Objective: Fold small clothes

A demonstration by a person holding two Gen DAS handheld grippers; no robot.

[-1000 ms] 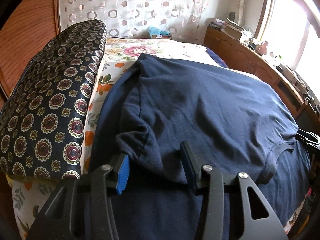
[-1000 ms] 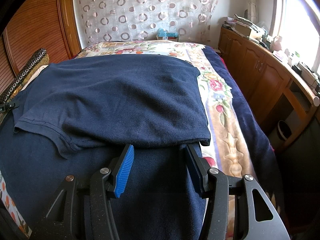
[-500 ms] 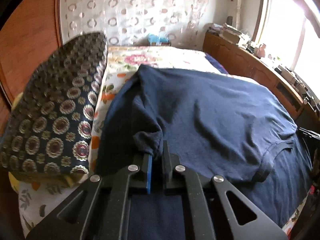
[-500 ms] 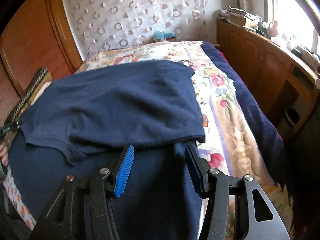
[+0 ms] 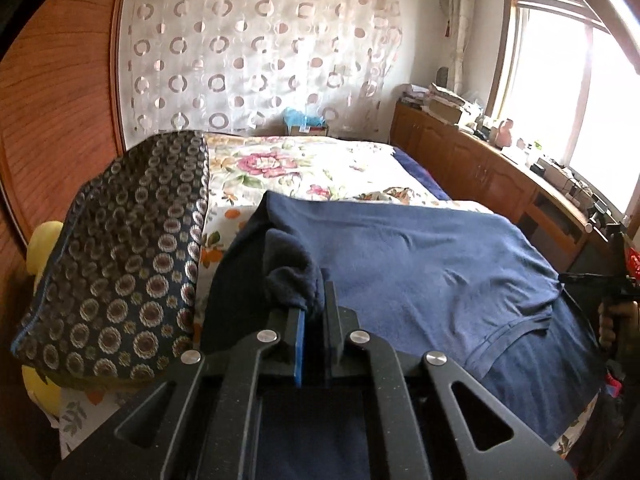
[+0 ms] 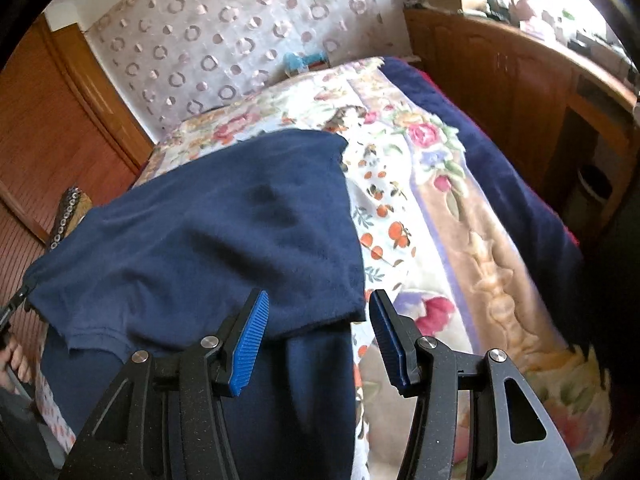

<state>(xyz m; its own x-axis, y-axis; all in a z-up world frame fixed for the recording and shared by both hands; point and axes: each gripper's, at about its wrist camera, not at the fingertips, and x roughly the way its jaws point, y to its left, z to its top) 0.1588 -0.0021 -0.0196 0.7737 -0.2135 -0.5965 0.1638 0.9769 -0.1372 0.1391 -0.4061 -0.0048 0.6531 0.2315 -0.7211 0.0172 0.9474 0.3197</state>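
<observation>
Navy shirt [image 5: 420, 256] lies spread across the bed [image 5: 320, 168], on top of a darker navy garment [image 6: 288, 400] that extends toward the near edge. Left gripper [image 5: 314, 312] has its fingers [image 5: 299, 340] fully closed on a bunched fold at the shirt's left edge, and the pinched cloth stands up above the rest of the fabric. Right gripper [image 6: 316, 332] has its fingers [image 6: 250, 340] roughly half open, poised over the shirt's near right corner; no cloth is clamped between them. Floral bedspread [image 6: 400, 208] shows to the right of the shirt and beyond its far edge. Patterned cushion [image 5: 116, 256] sits at the left of the bed, just beside the shirt. Wooden cabinet [image 5: 472, 168] runs along the right side of the room under the window [image 5: 560, 92].
</observation>
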